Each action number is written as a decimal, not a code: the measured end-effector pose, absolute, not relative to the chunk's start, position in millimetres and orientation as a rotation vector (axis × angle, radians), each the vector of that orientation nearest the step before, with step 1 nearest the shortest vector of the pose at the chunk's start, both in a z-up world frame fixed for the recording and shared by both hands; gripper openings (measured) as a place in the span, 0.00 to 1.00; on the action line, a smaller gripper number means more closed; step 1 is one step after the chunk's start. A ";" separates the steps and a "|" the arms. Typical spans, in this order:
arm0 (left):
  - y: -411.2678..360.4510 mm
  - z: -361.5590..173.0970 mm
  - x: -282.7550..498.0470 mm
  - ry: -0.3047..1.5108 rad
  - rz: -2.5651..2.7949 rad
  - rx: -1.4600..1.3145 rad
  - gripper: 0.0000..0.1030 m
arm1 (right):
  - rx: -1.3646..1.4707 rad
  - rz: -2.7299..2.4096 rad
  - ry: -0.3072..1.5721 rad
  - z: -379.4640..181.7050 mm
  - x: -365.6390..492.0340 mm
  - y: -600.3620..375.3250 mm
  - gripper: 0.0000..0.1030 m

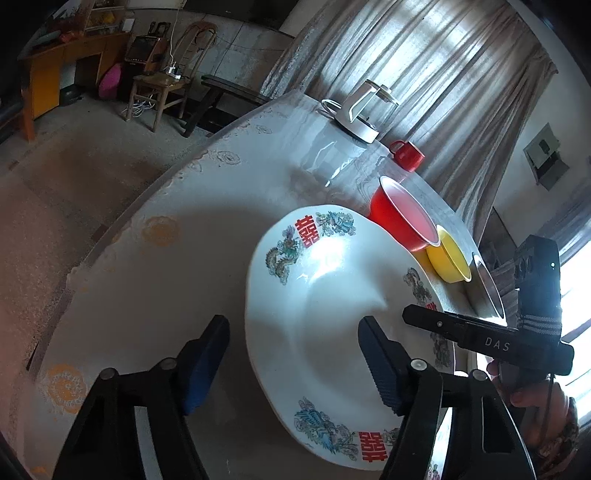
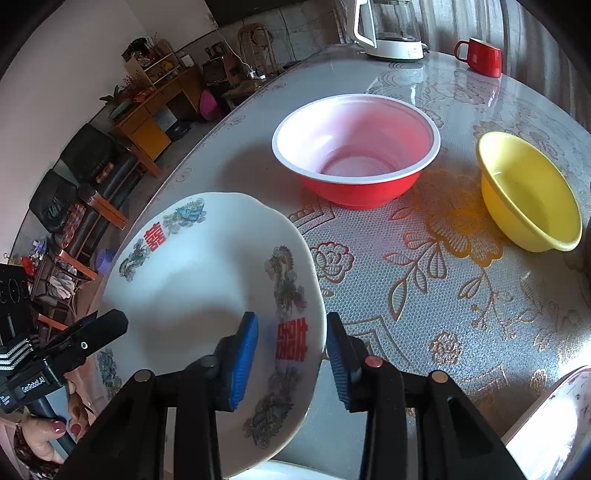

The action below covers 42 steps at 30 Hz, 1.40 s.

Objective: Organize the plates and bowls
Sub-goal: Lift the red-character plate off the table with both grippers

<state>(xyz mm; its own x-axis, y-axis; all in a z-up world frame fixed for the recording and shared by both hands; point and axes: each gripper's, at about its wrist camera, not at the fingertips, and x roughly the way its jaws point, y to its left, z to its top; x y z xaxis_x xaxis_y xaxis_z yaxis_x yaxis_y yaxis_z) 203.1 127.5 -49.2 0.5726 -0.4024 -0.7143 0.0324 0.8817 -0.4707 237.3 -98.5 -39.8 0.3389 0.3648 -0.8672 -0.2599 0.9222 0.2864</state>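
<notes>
Left wrist view: glossy white porcelain plate (image 1: pixel 332 295) with wavy rim, red double-happiness characters and dragon-phoenix prints, over a round table (image 1: pixel 155 266) under a clear, shiny cover. Left gripper (image 1: pixel 295 365) spread wide, ribbed blue pads apart, left rim of plate lying in the gap, right finger (image 1: pixel 380 365) over the plate's face, no squeeze visible. Right gripper (image 1: pixel 424 317) reaching in from the right edge across the plate's far rim. Beyond the plate, in a row: red plastic bowl (image 1: pixel 402 218) with white inside, small yellow bowl (image 1: pixel 448 260), metal bowl (image 1: pixel 487 291); farther back red mug (image 1: pixel 406 153) and white kettle (image 1: pixel 360 110) by the curtain. Right wrist view: same plate (image 2: pixel 207 302) tilted, right rim between the blue ribbed pads of the right gripper (image 2: pixel 291 358), jaws open, pads either side of the rim with slight gaps. Left gripper (image 2: pixel 92 332) at the plate's left edge. Ahead on the embossed floral tablecloth (image 2: pixel 424 277): red bowl (image 2: pixel 356 147), yellow bowl (image 2: pixel 528 192), well apart from the plate; mug (image 2: pixel 480 55) and kettle (image 2: pixel 388 29) at the far edge; patterned dish rim (image 2: pixel 554 417) at lower right.
</notes>
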 end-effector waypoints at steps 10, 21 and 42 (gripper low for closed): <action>122.0 -51.1 201.9 0.933 -0.289 -0.347 0.36 | 0.119 0.414 1.143 -42.9 239.4 -95.8 0.28; 115.2 -42.7 191.7 0.904 -0.274 -0.263 0.36 | 0.061 0.430 1.087 -33.4 226.8 -94.3 0.27; 115.5 -45.0 216.0 0.909 -0.268 -0.163 0.39 | 0.093 0.431 1.116 -41.2 234.1 -93.0 0.28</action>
